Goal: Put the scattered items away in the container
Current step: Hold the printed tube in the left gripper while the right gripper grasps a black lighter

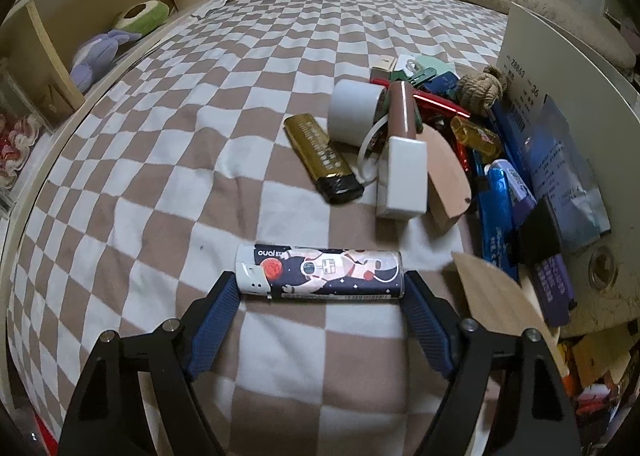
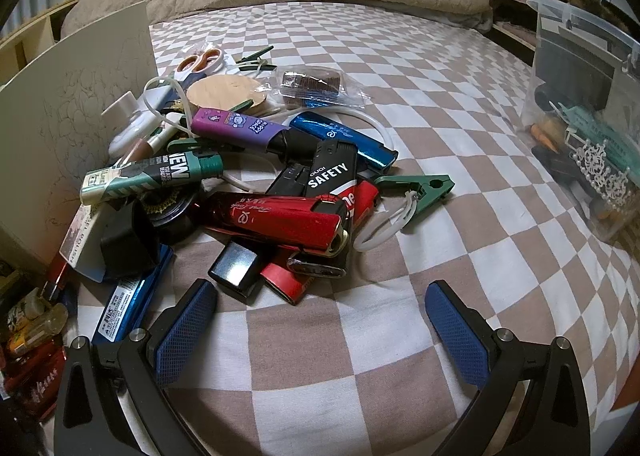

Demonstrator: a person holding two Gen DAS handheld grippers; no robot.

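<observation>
**Left gripper bracketed the astronaut lighter end to end; right gripper waited wide apart**

Left wrist view: The left gripper (image 1: 320, 288) pointed steeply down at the checked bedspread (image 1: 200, 136). The astronaut-print lighter (image 1: 318, 272) lay flat right at the fingertips, at 12 o'clock from the gripper, its long axis running from 9 to 3 o'clock, square across the line of the fingers. So the blue pads (image 1: 218, 310) stood at the lighter's two ends, not on its flanks. The jaws were partly drawn in and looked to meet both ends, the left pad at the white cap and the right pad at the base. I judged this a lengthwise pinch just taking hold, though how firm it was could not be told. The rest of the pile (image 1: 420, 144) lay at 1 to 2 o'clock, apart from this lighter, against a white board (image 1: 560, 68).

Right wrist view: The right gripper (image 2: 320, 324) was spread wide with nothing between its pads, only bedspread. The pile's nearest piece, a black lighter (image 2: 236, 270), sat at 11 o'clock just beyond the left fingertip. The clear plastic container (image 2: 580, 104), already holding some things, stood at 2 o'clock, well apart from the pile. By that view the container lay on the right hand's side, so the left hand's carry looked likely to cross over the pile.
</observation>
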